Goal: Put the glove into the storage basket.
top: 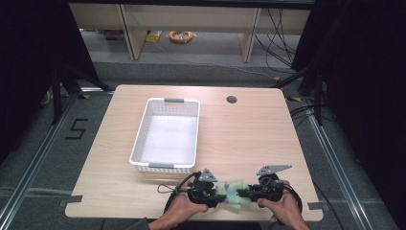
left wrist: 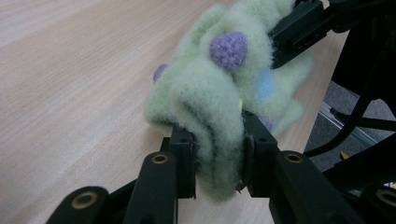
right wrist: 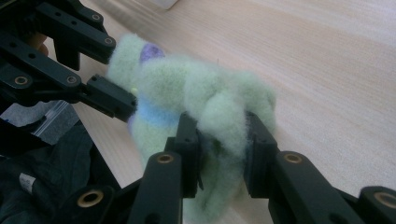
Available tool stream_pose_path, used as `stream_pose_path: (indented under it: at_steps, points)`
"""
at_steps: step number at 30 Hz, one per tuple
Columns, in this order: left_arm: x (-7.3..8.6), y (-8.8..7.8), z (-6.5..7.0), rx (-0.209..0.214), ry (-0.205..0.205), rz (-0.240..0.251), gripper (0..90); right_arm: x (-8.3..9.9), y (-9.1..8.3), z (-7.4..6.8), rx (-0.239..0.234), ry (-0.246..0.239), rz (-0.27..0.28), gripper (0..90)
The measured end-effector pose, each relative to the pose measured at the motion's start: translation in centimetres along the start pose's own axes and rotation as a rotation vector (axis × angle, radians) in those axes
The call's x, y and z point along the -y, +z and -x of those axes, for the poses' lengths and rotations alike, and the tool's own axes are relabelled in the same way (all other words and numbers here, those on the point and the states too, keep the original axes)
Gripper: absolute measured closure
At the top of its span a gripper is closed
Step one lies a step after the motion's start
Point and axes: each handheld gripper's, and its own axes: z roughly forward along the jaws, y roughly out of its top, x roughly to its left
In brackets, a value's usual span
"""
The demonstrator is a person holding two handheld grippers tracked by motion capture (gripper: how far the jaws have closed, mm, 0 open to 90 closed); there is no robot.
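Observation:
A fuzzy pale green cloth (top: pixel 233 192) with purple and blue spots is bunched up near the table's front edge. My left gripper (top: pixel 218 196) is shut on its left side, and my right gripper (top: pixel 242 192) is shut on its right side. In the left gripper view the green cloth (left wrist: pixel 219 93) is pinched in a thick fold by my left gripper (left wrist: pixel 218 151), with the other gripper's black jaws biting it at the far side. In the right gripper view my right gripper (right wrist: pixel 223 144) clamps a twisted fold of the cloth (right wrist: pixel 205 100).
A white plastic basket (top: pixel 167 134) stands on the wooden table (top: pixel 249 134) left of centre, behind the grippers. A round cable hole (top: pixel 231 99) sits near the far edge. A black cable (top: pixel 167 189) loops beside the left hand.

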Motion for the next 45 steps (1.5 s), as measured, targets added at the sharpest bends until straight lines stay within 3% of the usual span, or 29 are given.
stream_pose_path:
  at_steps: [1, 4, 6, 8, 10, 12, 13, 15, 18, 20, 21, 23, 24, 25, 27, 28, 30, 31, 35, 37, 38, 40, 41, 42, 44, 45]
  points:
    - [-0.1, -0.1, -0.1, 0.004, 0.01, 0.002, 70.1, 0.0, 0.0, -0.1, -0.018, 0.019, -0.005, 72.4]
    - [-0.2, -0.1, 0.0, 0.008, -0.015, 0.006, 70.0, -0.2, -0.2, 0.0, -0.01, 0.008, 0.008, 72.4]
    - [-0.3, -0.2, -0.1, 0.008, -0.004, 0.005, 70.0, -0.2, -0.2, 0.1, -0.021, 0.006, 0.012, 72.4]
    - [-0.5, -0.4, 0.0, 0.001, 0.006, 0.01, 70.0, -0.3, -0.4, -0.2, -0.01, 0.035, 0.013, 72.4]
    - [-0.6, -0.5, 0.2, 0.017, -0.014, 0.018, 70.0, -0.4, -0.6, -0.1, -0.018, 0.002, 0.023, 72.4]
    - [-0.8, -0.9, 0.2, 0.006, 0.009, 0.023, 70.0, -0.6, -0.8, -0.5, -0.006, 0.032, 0.021, 72.4]
    - [-0.9, -1.2, 0.2, 0.008, 0.005, 0.026, 70.0, -0.7, -0.9, -0.4, 0.0, -0.006, 0.038, 72.4]
    - [-1.2, -1.7, 0.3, 0.01, 0.008, 0.037, 70.0, -1.0, -1.1, -0.7, -0.034, 0.017, 0.034, 72.4]
    - [-2.0, -2.6, 0.0, 0.016, 0.064, 0.074, 69.9, -1.9, -1.7, -1.1, -0.02, -0.002, 0.054, 72.4]
    - [-2.3, -3.6, 0.7, 0.007, -0.035, 0.055, 70.0, -2.4, -2.1, -1.4, -0.027, -0.006, 0.058, 72.4]
    - [-2.6, -4.0, 0.7, 0.008, -0.028, 0.058, 70.0, -2.8, -2.3, -1.5, -0.034, -0.012, 0.073, 72.4]
    - [-3.4, -4.7, 0.4, 0.003, 0.025, 0.084, 69.9, -3.7, -2.8, -1.7, -0.03, -0.04, 0.09, 72.4]
    - [-3.7, -5.2, 0.2, 0.001, 0.032, 0.086, 69.9, -4.0, -2.8, -1.9, -0.047, -0.024, 0.094, 72.4]
    - [-4.0, -5.6, 0.2, 0.003, 0.029, 0.089, 69.9, -4.5, -3.1, -1.8, -0.027, -0.053, 0.097, 72.4]
    - [-4.5, -6.4, 0.1, -0.005, 0.02, 0.1, 69.9, -5.4, -3.3, -2.2, -0.047, -0.036, 0.102, 72.4]
    - [-4.8, -6.9, -0.1, -0.017, 0.041, 0.101, 69.9, -6.0, -3.4, -2.2, -0.039, -0.058, 0.106, 72.4]
    - [-5.1, -7.6, -0.4, -0.023, 0.032, 0.104, 69.9, -7.0, -3.4, -2.4, -0.032, -0.074, 0.099, 72.4]
    - [-5.2, -7.9, -0.6, -0.027, 0.027, 0.109, 69.8, -7.5, -3.3, -2.6, -0.055, -0.072, 0.103, 72.4]
    - [-5.6, -9.5, -1.6, -0.046, 0.022, 0.12, 69.8, -9.7, -3.0, -2.9, -0.065, -0.074, 0.095, 72.4]
    - [-5.8, -10.3, -2.2, -0.048, 0.001, 0.13, 69.7, -11.0, -2.6, -2.9, -0.076, -0.106, 0.1, 72.5]
    - [-5.9, -10.8, -2.5, -0.06, 0.002, 0.126, 69.7, -11.3, -2.5, -3.2, -0.085, -0.084, 0.091, 72.4]
    - [-5.9, -11.3, -2.9, -0.064, 0.001, 0.129, 69.7, -12.3, -2.2, -3.5, -0.089, -0.091, 0.072, 72.4]
    - [-6.0, -11.7, -3.0, -0.076, 0.002, 0.126, 69.7, -12.8, -1.9, -3.5, -0.088, -0.117, 0.08, 72.4]
    - [-6.0, -12.0, -3.2, -0.08, -0.007, 0.131, 69.7, -13.3, -1.8, -3.8, -0.09, -0.106, 0.059, 72.4]
    - [-6.0, -12.6, -3.8, -0.094, -0.01, 0.13, 69.7, -14.3, -1.2, -4.0, -0.084, -0.138, 0.062, 72.4]
    - [-6.0, -13.0, -4.3, -0.09, -0.01, 0.124, 69.7, -14.7, -1.1, -4.3, -0.092, -0.125, 0.053, 72.4]
